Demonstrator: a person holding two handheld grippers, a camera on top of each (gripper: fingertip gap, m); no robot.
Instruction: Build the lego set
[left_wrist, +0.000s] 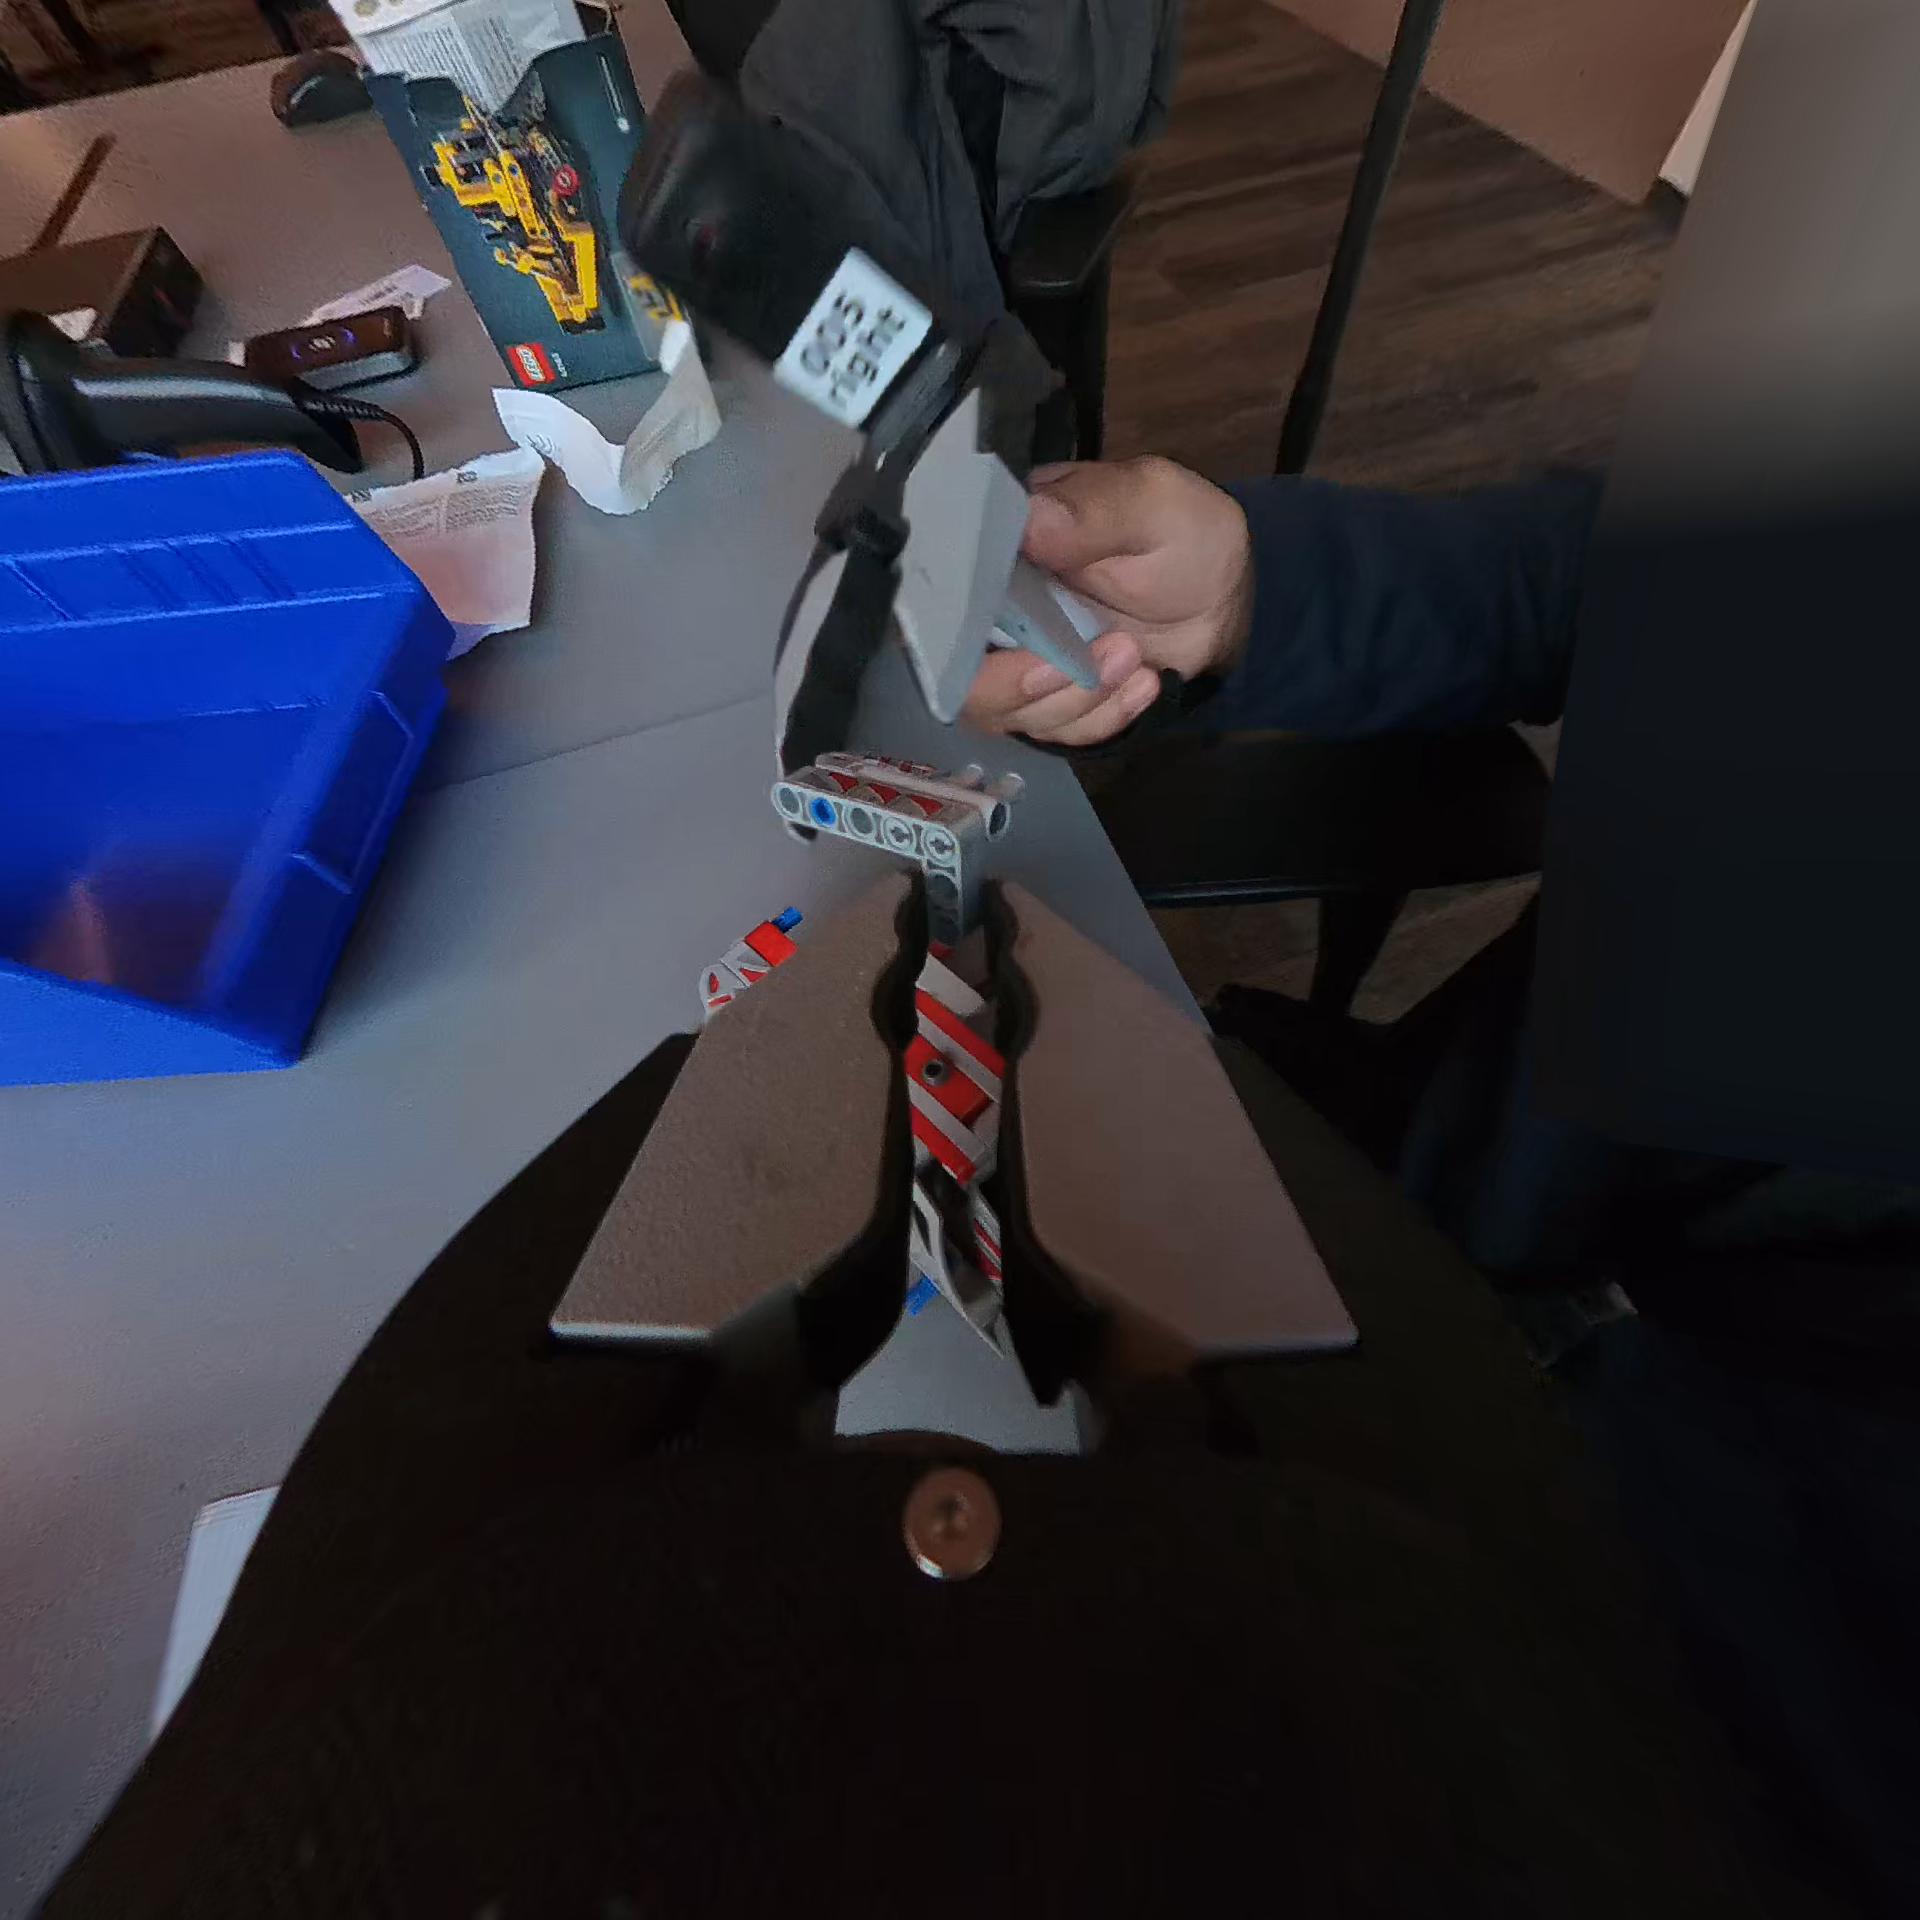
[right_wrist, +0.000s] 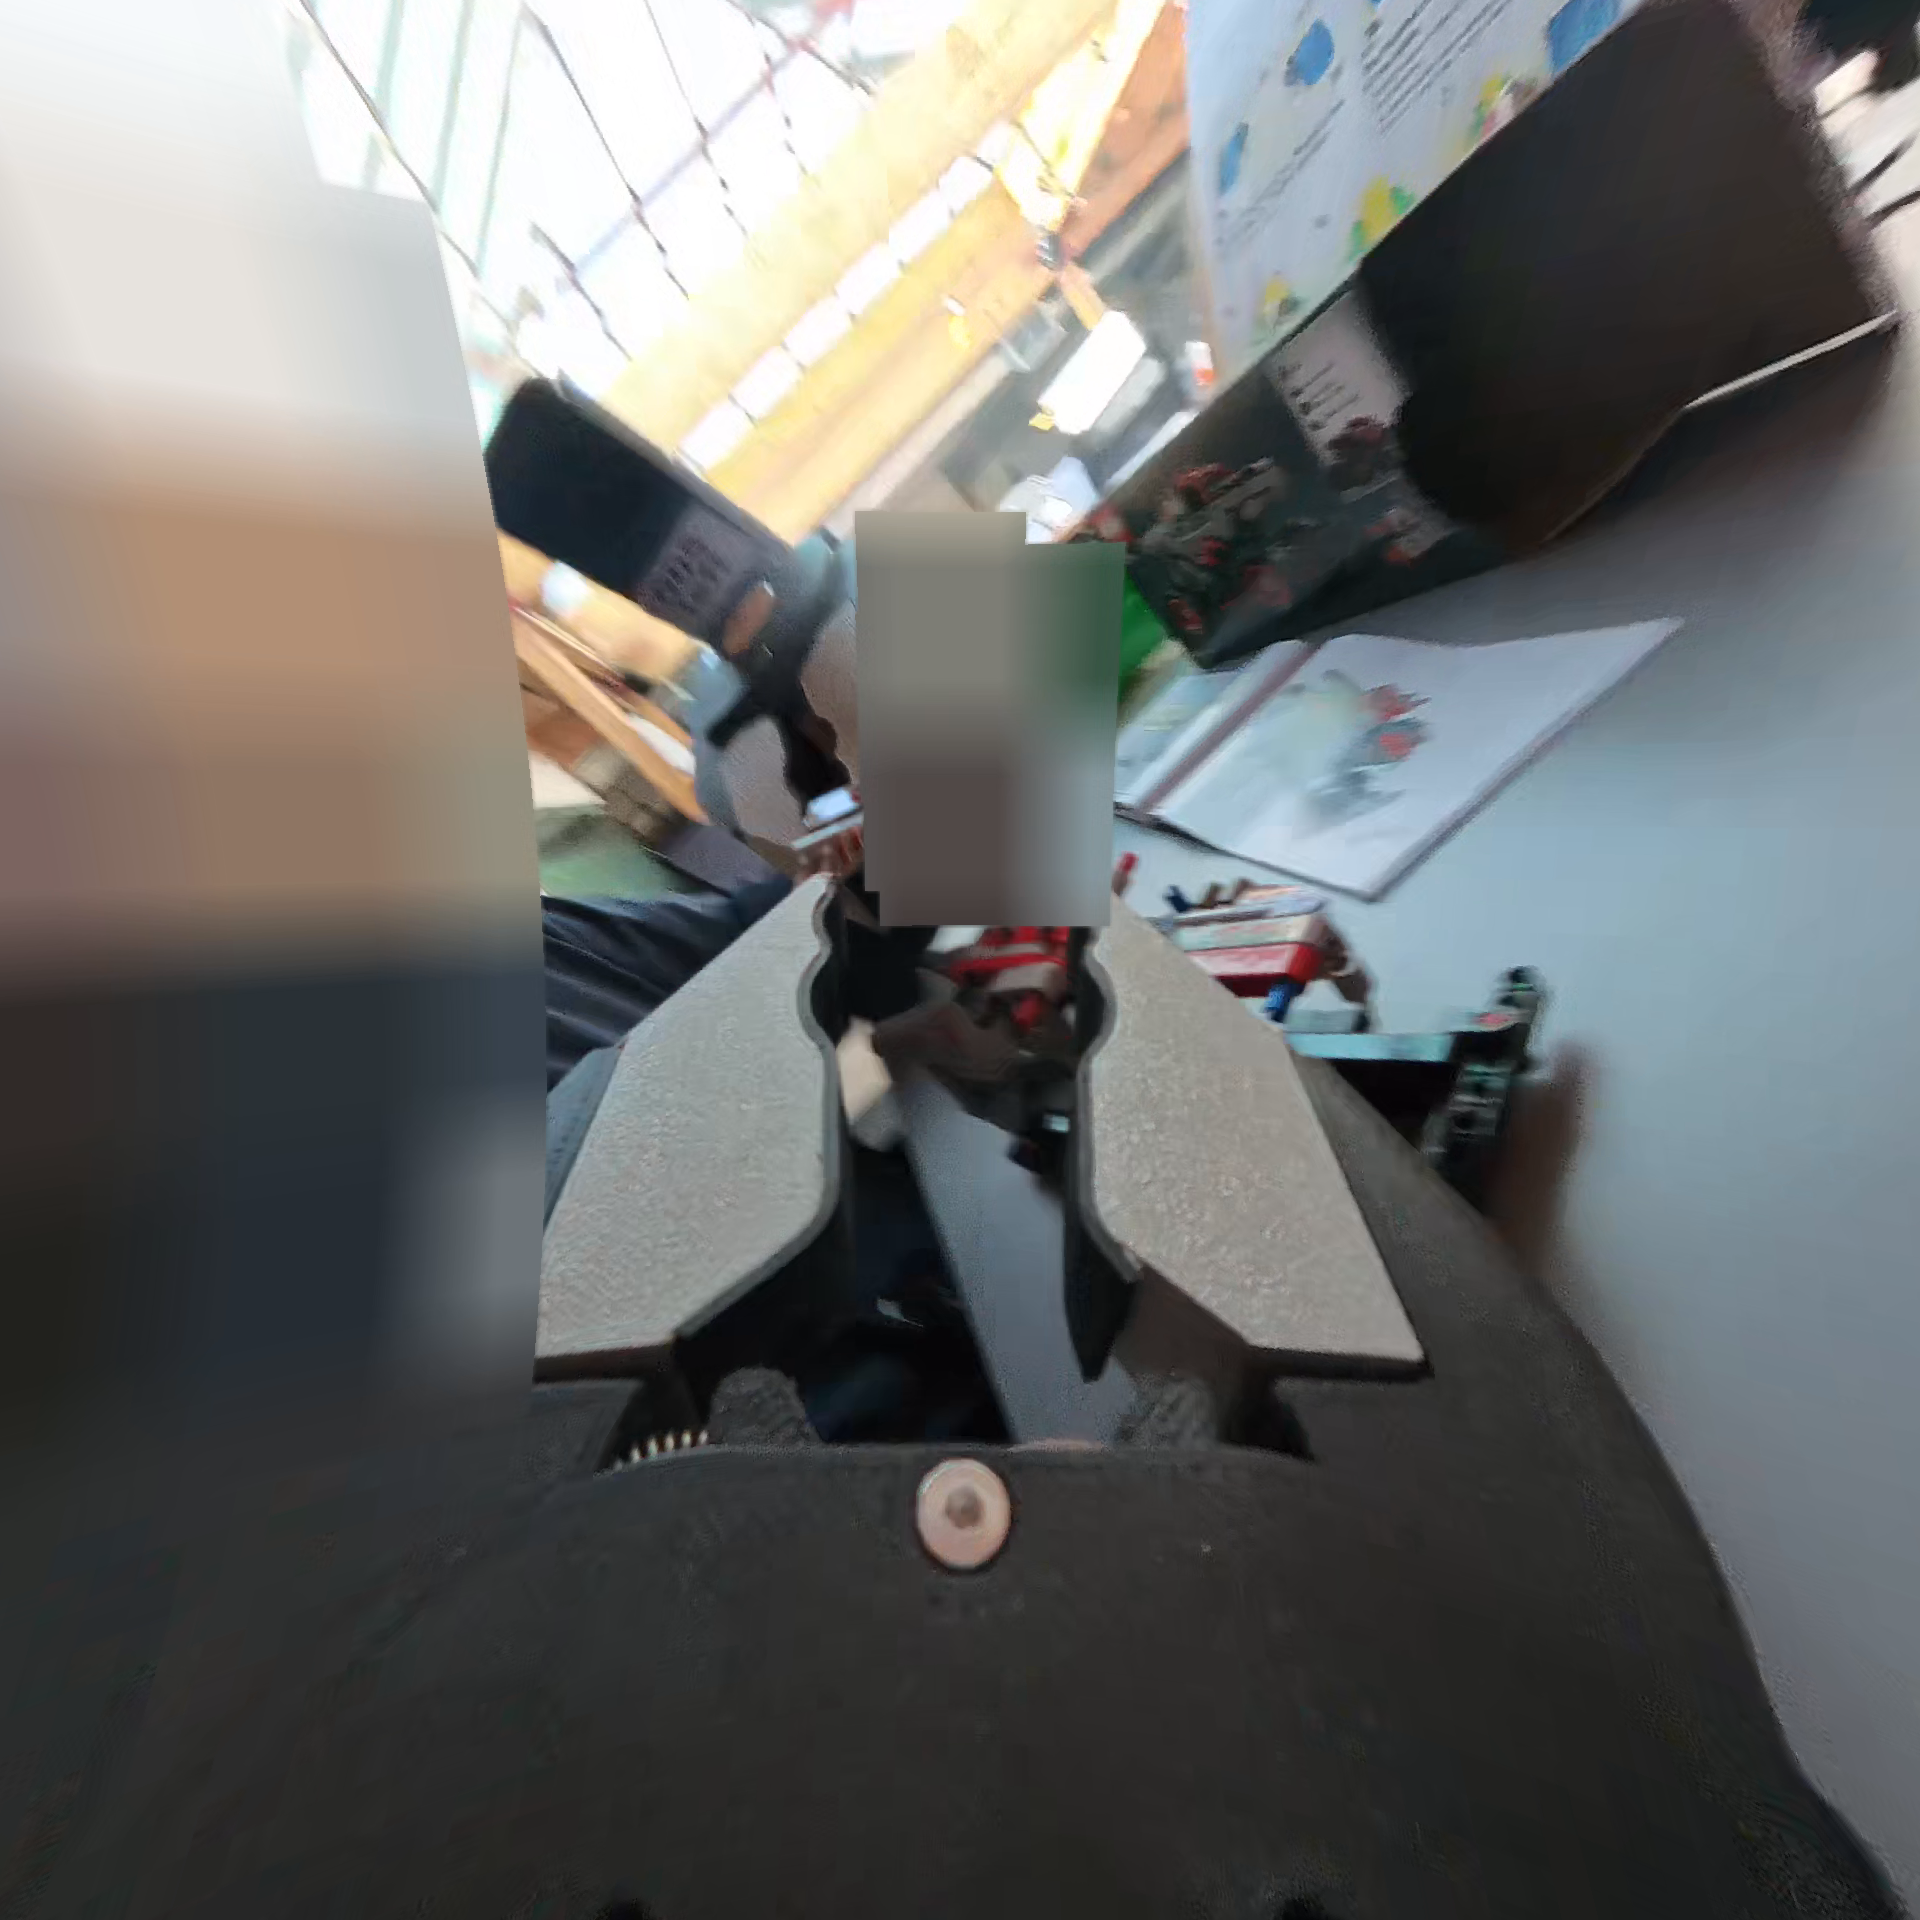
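At nine o'clock in the left wrist view sits one glossy blue plastic bin (left_wrist: 197, 748) with ribbed walls, on the smooth grey bench (left_wrist: 582, 935). Behind it, toward eleven o'clock, lie crumpled white paper sheets (left_wrist: 468, 530) covered in fine print, and one upright dark cardboard set box (left_wrist: 530, 218) showing a yellow vehicle and a red brand mark.

At the centre, the left tool (left_wrist: 954, 894) has its two grainy grey fingers, edged in black, drawn nearly together on the lego assembly (left_wrist: 951, 1081), a long piece with red and white diagonal stripes. The assembly's far end carries a light grey studless beam (left_wrist: 894, 821) with a row of round holes, one filled by a blue pin. Just at ten o'clock of the fingertips, one small loose red and white piece (left_wrist: 753, 961) with a blue pin lies on the bench.

Toward one o'clock, a hand (left_wrist: 1132, 603) in a dark sleeve holds the right tool (left_wrist: 810, 727), which bears a white label.

In the right wrist view, the right tool (right_wrist: 961, 935) has its jaws standing apart with nothing between them. Beyond the tips lie blurred red pieces (right_wrist: 1013, 966). At two o'clock, one open instruction booklet (right_wrist: 1392, 748) lies flat, with a dark box (right_wrist: 1278, 540) behind it.
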